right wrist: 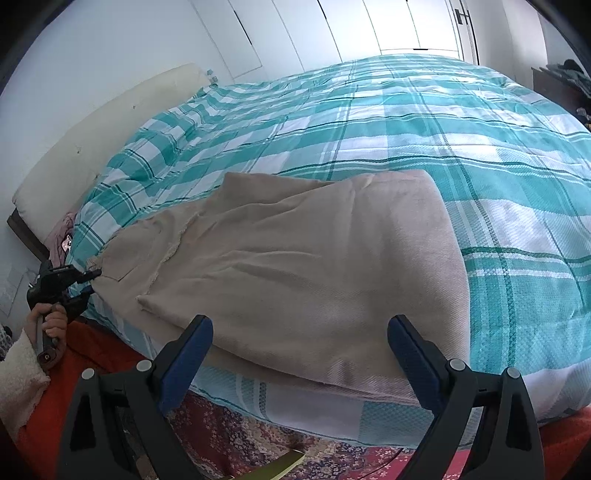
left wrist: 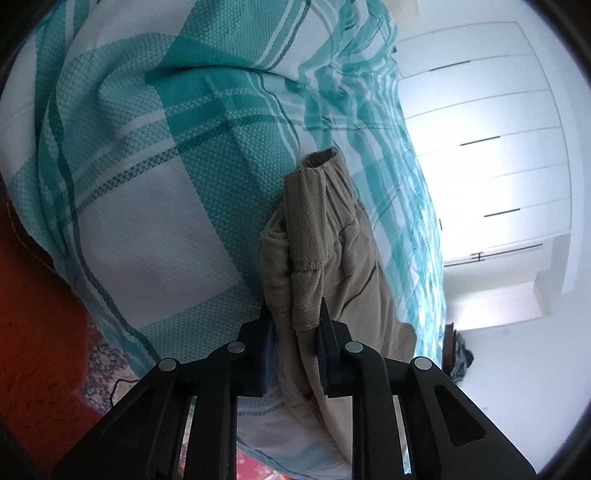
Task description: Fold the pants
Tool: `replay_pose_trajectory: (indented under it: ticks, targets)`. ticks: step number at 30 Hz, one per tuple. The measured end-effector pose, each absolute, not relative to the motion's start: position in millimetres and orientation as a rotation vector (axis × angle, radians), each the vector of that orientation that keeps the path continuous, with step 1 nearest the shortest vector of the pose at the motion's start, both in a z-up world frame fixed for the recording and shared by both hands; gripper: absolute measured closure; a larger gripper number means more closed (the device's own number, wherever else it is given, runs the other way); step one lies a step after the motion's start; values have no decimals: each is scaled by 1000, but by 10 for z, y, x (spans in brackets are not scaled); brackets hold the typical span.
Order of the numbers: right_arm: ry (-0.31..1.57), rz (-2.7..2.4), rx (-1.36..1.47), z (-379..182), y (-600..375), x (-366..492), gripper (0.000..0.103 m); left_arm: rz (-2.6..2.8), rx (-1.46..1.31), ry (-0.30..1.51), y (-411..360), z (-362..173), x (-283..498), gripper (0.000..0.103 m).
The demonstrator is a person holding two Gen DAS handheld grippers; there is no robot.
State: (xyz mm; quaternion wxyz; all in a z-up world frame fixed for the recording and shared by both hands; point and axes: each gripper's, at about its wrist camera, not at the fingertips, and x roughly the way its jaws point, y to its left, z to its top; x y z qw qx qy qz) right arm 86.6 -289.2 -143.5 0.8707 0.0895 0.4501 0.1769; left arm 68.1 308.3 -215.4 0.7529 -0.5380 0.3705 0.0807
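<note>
Beige pants (right wrist: 295,258) lie folded over near the front edge of a bed with a teal plaid cover (right wrist: 443,129). In the left wrist view, a bunched end of the pants (left wrist: 314,240), with a stitched hem, fills the gap between the fingers of my left gripper (left wrist: 295,310), which is shut on it. The right wrist view shows that left gripper (right wrist: 86,278) at the pants' left end, held by a person's hand (right wrist: 51,321). My right gripper (right wrist: 299,323) hovers open over the pants' near edge with nothing between its fingers.
A cream headboard cushion (right wrist: 92,140) runs along the bed's left side. White wardrobe doors (right wrist: 388,26) stand behind the bed. A patterned red rug (right wrist: 258,443) covers the floor below the bed edge. Dark furniture with clutter (right wrist: 561,81) sits at the far right.
</note>
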Motion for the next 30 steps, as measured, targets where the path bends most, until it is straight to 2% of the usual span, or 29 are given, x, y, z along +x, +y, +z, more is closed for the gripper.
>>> replay_pose_trajectory:
  ticks: [2,4,5,6,11,16,20,23,27,30]
  targets:
    - [940,370,194,-1433,-2898,875,8,185,-1194,815,3103,-2182,693,70]
    - [938,371,197,-1429,-2899,879,8,191,-1213,808,3115,-2212,665,66]
    - [938,372,199,-1428,-2900,882,8,182,-1231,797,3118,-2219,638,75]
    - [938,373,201,-1426,-2903,886,8,172,-1239,788,3114,-2211,627,81]
    - [923,371,231,-1402,-2970,872,8,175,-1136,787,3048,-2023,548,91]
    - [904,358,304,-1364,-3120,891,8,138,-875,770,2665,-1327,675,91]
    - [880,343,359,-1321,-3267,902,8,-5,-577,734,1951,-562,901,91]
    - [868,317,399,-1312,-3384,916,8,-156,-441,727,1312,-269,1032,91]
    - [853,285,452,-1301,-3512,919,8,-337,-372,790,481,-305,1339,91]
    - [834,265,466,-1273,-3592,887,8,-451,-314,886,-218,-618,1546,91]
